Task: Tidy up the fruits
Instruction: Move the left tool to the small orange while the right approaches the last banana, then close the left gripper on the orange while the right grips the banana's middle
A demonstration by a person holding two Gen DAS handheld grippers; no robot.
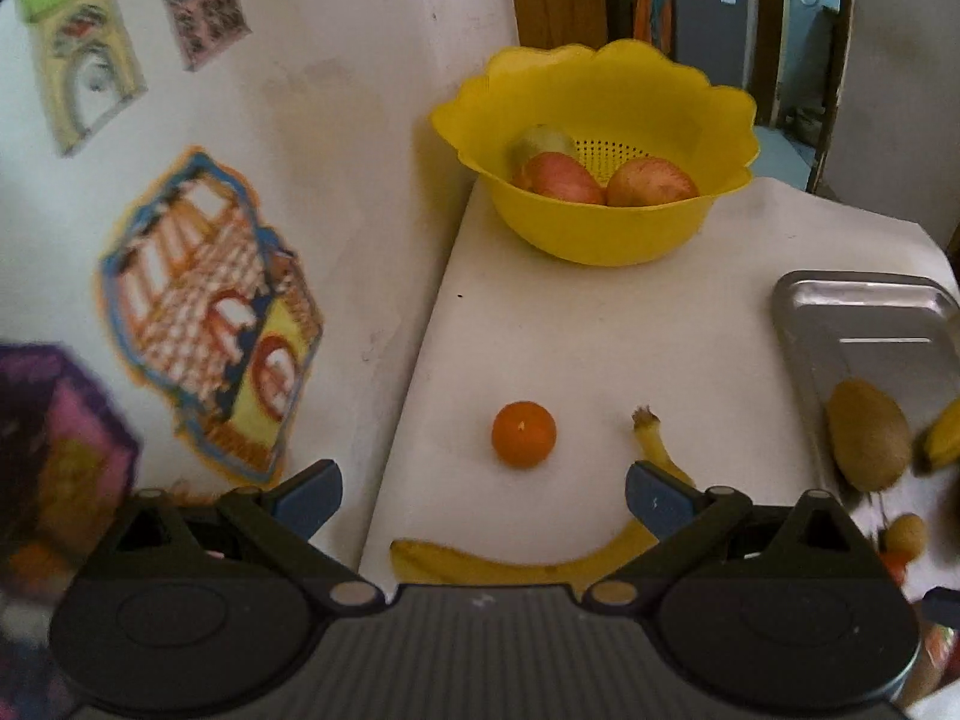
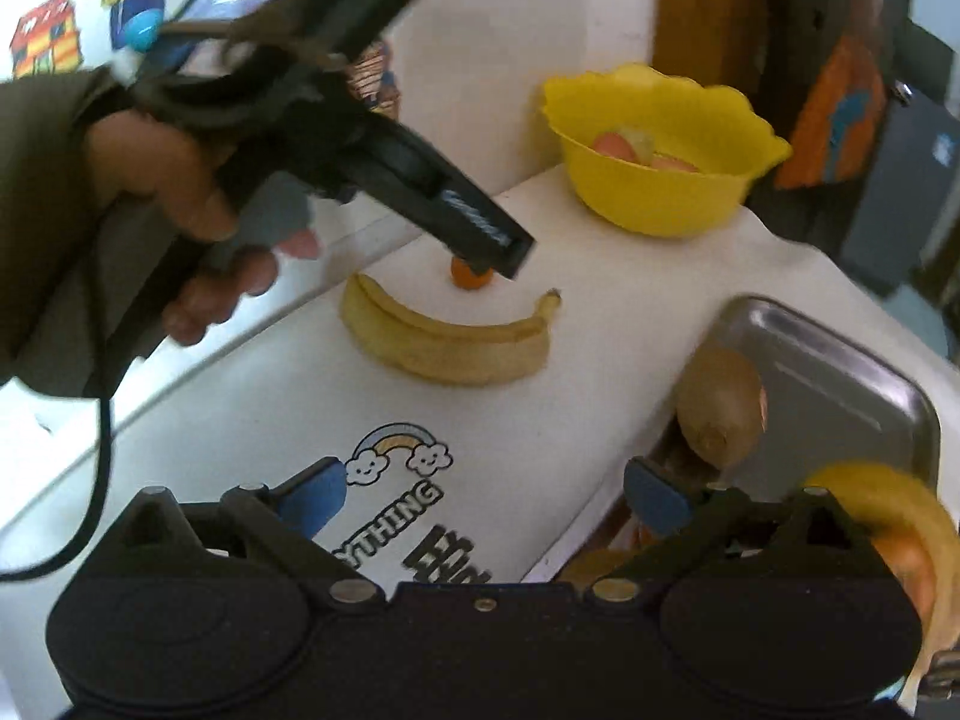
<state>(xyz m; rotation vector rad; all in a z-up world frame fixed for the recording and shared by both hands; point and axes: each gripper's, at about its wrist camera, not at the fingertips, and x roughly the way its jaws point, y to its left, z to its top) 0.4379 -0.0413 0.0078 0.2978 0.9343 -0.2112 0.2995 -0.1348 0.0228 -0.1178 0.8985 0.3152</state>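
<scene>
A white table (image 1: 600,330) carries a scalloped yellow plastic colander bowl (image 1: 600,222) of apples at its far end, a steel tray (image 1: 864,324) right, a curved yellow banana (image 2: 444,342) near, and a small orange tangerine (image 1: 524,434) beyond it. The left gripper (image 1: 483,495) hangs wide and empty over them; the right gripper (image 2: 486,501), also wide, holds nothing.

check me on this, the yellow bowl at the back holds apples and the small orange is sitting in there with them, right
Not quite. The yellow bowl does hold apples, but the small orange is not in it: it sits on the white table, apart from the bowl, near the banana. The left wrist view shows this.
</scene>
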